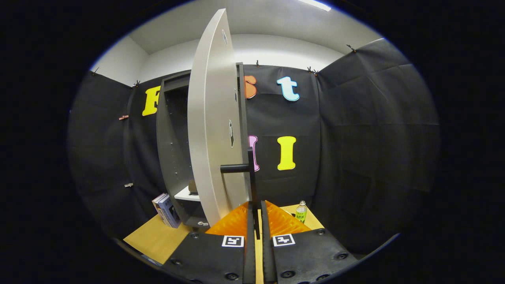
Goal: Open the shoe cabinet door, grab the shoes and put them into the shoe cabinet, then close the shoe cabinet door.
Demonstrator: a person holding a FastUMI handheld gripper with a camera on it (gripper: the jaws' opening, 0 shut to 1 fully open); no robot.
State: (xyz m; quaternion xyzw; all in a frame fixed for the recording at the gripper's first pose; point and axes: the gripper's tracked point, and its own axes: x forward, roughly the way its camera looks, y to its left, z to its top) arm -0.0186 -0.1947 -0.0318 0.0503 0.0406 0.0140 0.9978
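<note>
Jaws (256,215) are standing almost closed, pinching the black handle (250,173) at the near edge of the cabinet door (213,130). This door is swinging half open, edge-on. Left of it, the shoe cabinet (173,150) is showing open room; a brown shoe (193,186) is lying on its shelf. On the bench (158,238), books (166,210) are leaning far left and a bottle (301,211) is standing right.
</note>
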